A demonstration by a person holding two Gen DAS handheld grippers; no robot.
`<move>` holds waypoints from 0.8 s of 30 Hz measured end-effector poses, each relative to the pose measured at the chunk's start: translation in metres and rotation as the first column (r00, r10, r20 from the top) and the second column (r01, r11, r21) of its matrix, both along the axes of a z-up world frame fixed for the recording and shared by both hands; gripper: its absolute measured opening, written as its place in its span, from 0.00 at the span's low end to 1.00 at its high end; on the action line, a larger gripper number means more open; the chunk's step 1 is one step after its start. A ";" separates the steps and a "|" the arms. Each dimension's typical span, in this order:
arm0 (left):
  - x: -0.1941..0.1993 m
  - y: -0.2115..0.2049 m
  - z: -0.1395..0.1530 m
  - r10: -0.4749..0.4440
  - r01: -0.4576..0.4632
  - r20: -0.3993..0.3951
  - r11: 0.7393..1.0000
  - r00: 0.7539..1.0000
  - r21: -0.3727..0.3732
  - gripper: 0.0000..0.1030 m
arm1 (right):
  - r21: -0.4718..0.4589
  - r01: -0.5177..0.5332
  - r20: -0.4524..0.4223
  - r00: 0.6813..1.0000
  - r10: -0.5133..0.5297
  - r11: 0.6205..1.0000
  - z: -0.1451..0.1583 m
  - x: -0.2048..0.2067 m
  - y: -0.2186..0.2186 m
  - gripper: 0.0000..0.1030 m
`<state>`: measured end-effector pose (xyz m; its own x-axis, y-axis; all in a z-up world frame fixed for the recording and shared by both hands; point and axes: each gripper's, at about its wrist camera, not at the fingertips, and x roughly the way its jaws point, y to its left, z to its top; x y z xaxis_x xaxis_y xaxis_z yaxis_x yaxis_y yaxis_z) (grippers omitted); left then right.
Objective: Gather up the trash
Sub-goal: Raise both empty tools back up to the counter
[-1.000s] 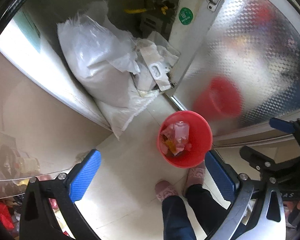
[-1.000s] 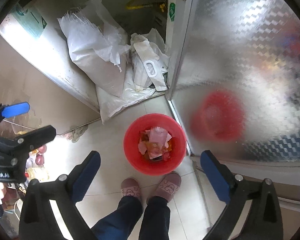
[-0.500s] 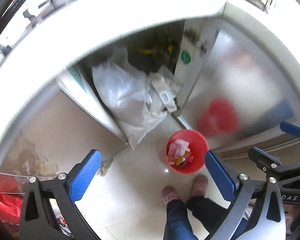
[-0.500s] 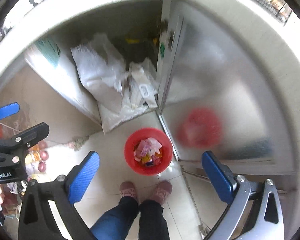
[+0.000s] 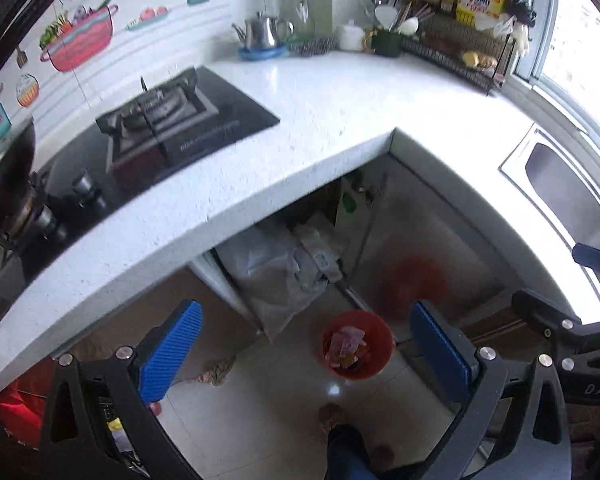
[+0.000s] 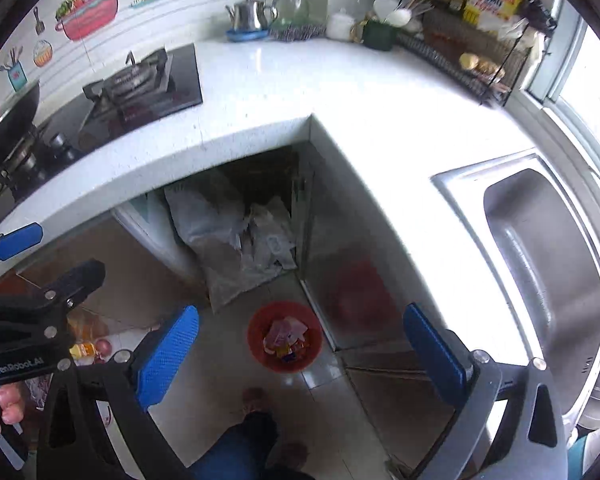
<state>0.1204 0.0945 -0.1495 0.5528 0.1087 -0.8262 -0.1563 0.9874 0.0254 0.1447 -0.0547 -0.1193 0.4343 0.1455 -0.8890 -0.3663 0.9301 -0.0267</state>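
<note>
Left hand-held gripper (image 5: 306, 350) hanging wide and empty, right hand-held gripper (image 6: 300, 348) likewise, round red plastic bin (image 5: 358, 345) of wrappers sitting on tiled floor (image 5: 268, 408) below white speckled surface (image 5: 320, 120).

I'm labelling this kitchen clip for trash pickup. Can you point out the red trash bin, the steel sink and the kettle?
red trash bin (image 5: 384, 354): left wrist view, on its right inner wall.
steel sink (image 6: 540, 248): right wrist view, on the basin's floor.
kettle (image 6: 250, 16): right wrist view, on its steel body.
</note>
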 end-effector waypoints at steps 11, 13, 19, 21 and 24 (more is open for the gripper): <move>-0.071 -0.055 0.079 -0.013 0.003 0.201 0.999 0.979 0.050 1.00 | 0.035 -0.024 0.133 0.991 0.019 0.999 0.069 -0.056 -0.046 0.99; -0.089 -0.065 0.092 -0.025 0.016 0.240 0.999 0.970 0.040 1.00 | 0.036 -0.029 0.167 0.986 0.023 0.999 0.084 -0.073 -0.057 0.99; -0.136 -0.101 0.127 -0.049 0.018 0.316 0.995 0.948 0.100 1.00 | 0.079 -0.012 0.257 0.966 -0.009 0.997 0.117 -0.115 -0.091 0.99; -0.147 -0.107 0.135 -0.055 0.026 0.331 0.995 0.942 0.092 1.00 | 0.085 -0.009 0.279 0.960 -0.015 0.996 0.126 -0.124 -0.098 0.99; -0.163 -0.118 0.146 -0.070 0.040 0.358 0.995 0.931 0.089 1.00 | 0.088 -0.005 0.313 0.949 -0.023 0.996 0.136 -0.136 -0.108 0.99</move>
<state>-0.0421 -0.0233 -0.0037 0.8185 0.1264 -0.5604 -0.1148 0.9918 0.0561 0.0084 -0.1625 0.0168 0.6908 0.2106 -0.6917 -0.3440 0.9372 -0.0583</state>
